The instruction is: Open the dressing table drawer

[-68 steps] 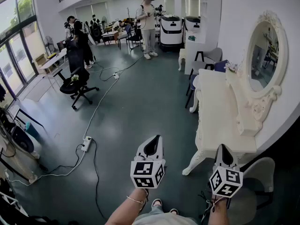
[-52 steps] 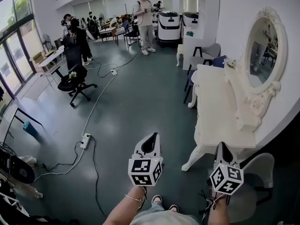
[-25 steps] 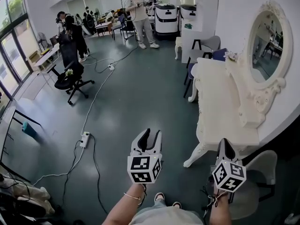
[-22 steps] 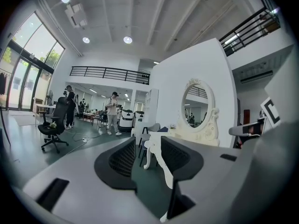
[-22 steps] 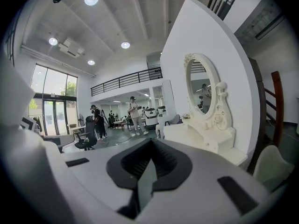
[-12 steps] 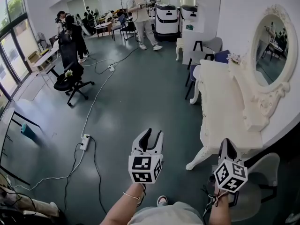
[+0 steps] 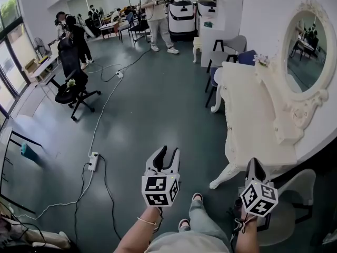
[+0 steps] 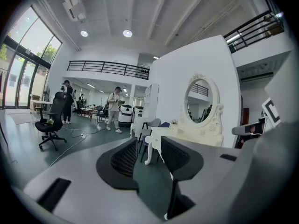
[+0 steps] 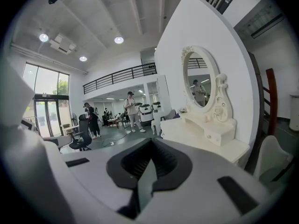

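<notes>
My two tongs hang over the floor, close to the dressing table but not touching it.

My left tongs [image 7: 169, 152] are over the smooth grey floor [image 7: 147, 104]. Their jaws have just been opening and now stand wide apart, with nothing between them. My right tongs [image 7: 254, 163] are near the curly leg at the close end of the white carved wooden dressing table [image 7: 253, 115]. Their jaws are pressed together and hold nothing. The table stands along the white wall on my right, with a big oval mirror in a white frame [image 7: 303, 51] at the back edge of its tabletop. The small white drawer with a little knob [image 9: 212, 135] sits on the tabletop, under the mirror, at the end close to me. It looks pushed all the way in.
</notes>
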The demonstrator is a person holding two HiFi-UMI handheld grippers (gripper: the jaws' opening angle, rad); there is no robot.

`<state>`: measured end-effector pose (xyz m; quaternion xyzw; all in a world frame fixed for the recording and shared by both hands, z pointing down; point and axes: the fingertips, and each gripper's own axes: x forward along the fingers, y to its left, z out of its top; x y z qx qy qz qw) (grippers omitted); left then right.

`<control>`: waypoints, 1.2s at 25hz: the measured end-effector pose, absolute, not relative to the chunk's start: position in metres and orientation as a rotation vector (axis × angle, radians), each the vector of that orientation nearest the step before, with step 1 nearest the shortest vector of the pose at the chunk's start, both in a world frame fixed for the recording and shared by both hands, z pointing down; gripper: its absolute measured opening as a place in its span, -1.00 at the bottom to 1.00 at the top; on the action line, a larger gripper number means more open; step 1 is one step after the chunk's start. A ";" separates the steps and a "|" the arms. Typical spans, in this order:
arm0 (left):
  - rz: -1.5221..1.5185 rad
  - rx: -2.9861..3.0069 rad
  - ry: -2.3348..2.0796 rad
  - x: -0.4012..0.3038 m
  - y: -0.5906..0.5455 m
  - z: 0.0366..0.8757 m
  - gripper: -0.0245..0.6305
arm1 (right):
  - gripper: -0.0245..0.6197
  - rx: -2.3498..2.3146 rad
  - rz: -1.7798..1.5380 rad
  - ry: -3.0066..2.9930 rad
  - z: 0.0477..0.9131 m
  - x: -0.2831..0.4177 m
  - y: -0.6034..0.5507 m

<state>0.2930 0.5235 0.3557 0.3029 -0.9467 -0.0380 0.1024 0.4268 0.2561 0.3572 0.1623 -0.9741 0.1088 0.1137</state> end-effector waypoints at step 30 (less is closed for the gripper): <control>-0.084 0.971 -2.769 -0.001 0.354 0.345 -0.42 | -0.90 0.471 0.346 -2.811 0.364 0.148 0.110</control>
